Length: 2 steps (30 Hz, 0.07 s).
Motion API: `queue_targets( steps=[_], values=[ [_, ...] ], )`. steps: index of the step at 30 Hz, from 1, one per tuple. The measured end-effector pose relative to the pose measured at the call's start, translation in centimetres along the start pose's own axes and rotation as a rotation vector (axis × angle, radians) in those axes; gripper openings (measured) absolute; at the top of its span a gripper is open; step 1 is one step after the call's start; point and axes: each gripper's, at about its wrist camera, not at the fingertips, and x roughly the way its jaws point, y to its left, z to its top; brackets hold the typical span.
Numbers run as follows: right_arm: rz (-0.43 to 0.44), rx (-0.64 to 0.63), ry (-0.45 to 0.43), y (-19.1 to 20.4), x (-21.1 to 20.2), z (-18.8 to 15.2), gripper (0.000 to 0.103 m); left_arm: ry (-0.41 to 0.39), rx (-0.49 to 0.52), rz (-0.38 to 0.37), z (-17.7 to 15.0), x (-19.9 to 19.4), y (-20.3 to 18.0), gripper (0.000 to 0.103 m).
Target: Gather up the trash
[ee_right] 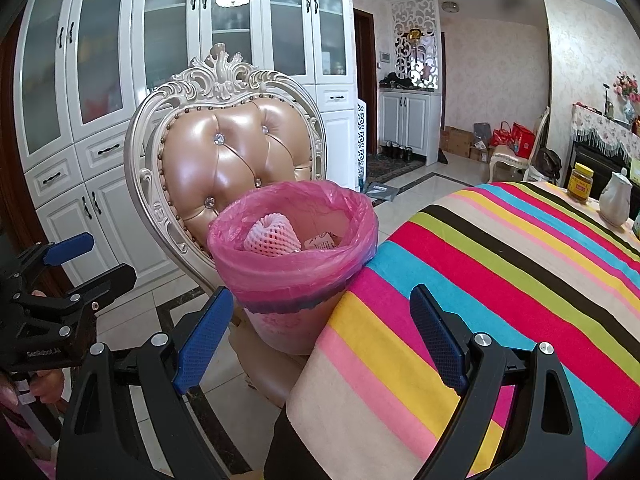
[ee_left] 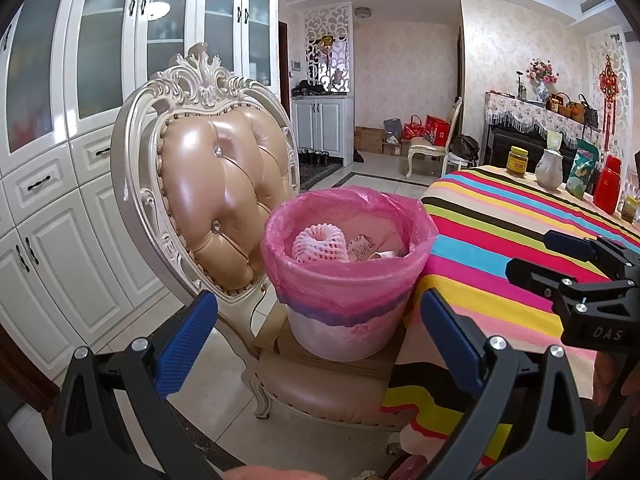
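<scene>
Left wrist view: pink-lined bin on the chair, white foam net and maybe paper scraps inside; both claws, left claw and right claw, gape wide, empty.

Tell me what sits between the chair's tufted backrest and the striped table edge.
The trash bin, lined with a pink bag, stands on the chair seat beside the striped tablecloth. Both wrist views show it.
</scene>
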Motion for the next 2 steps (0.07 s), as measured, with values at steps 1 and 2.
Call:
queue_targets(
  steps=[1, 2],
  values=[
    [0.001, 0.0, 0.0, -0.07, -0.05, -0.03, 0.085, 0.001, -0.002, 0.001, 0.0, 0.04, 0.06, 0.098],
    [0.0, 0.0, 0.0, -0.07, -0.03, -0.03, 0.085, 0.002, -0.004, 0.002, -0.02, 0.07, 0.11, 0.098]
  ],
)
